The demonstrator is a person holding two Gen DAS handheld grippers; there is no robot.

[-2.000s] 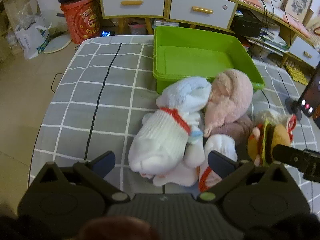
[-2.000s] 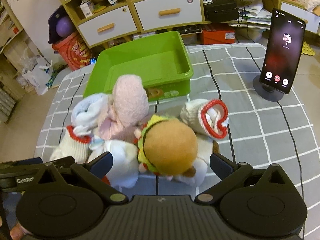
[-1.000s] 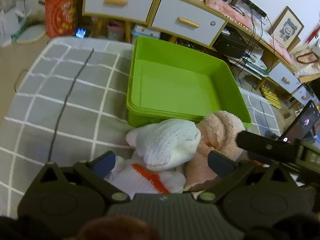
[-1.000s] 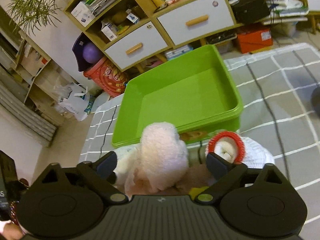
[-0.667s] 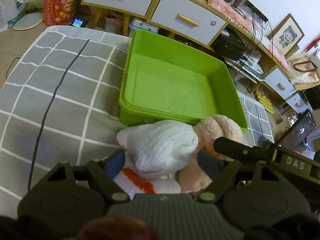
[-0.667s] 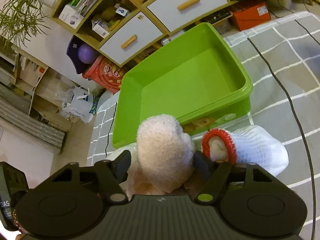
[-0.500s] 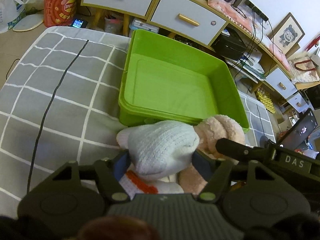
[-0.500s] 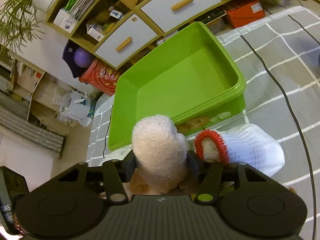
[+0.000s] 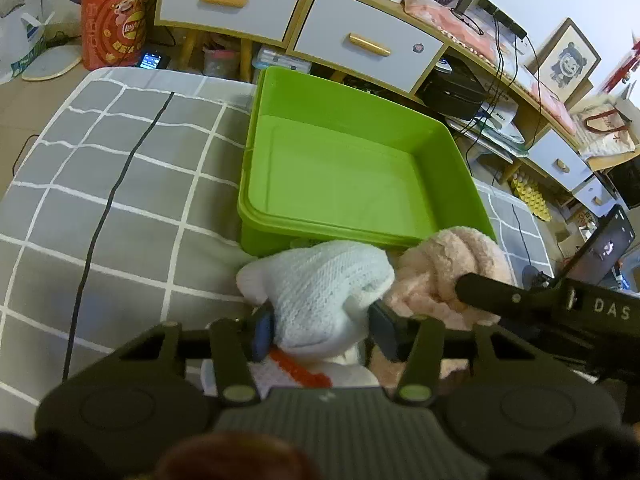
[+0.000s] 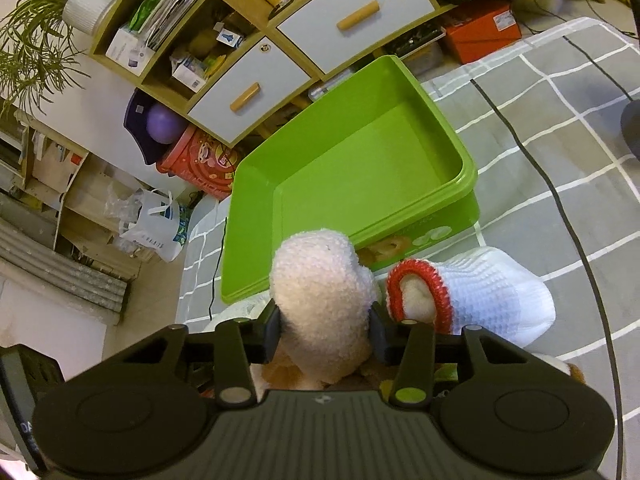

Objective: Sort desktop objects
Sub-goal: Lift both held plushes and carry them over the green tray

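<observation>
An empty green bin (image 9: 340, 176) stands on the grey checked cloth just beyond a heap of socks. In the left wrist view, my left gripper (image 9: 320, 332) has its jaws closing on a pale blue knit sock (image 9: 320, 288), both pads pressing its sides. Under it lies a white sock with an orange-red stripe (image 9: 296, 370). In the right wrist view, my right gripper (image 10: 324, 328) has its jaws closing on a fluffy pink sock (image 10: 320, 280), squeezed between the pads. That pink sock (image 9: 448, 268) sits right of the blue one. A white sock with a red cuff (image 10: 492, 292) lies beside the bin (image 10: 360, 152).
A phone on a stand (image 9: 604, 248) stands at the cloth's right edge. A black cable (image 9: 112, 196) runs along the cloth on the left, another cable (image 10: 560, 200) on the right. Drawers (image 9: 360, 44) and a red tub (image 9: 112, 28) stand behind the table.
Both pairs of jaws have narrowed from wide open until the pads touch the socks: left on the pale blue one, right on the pink one. The right view has rolled slightly.
</observation>
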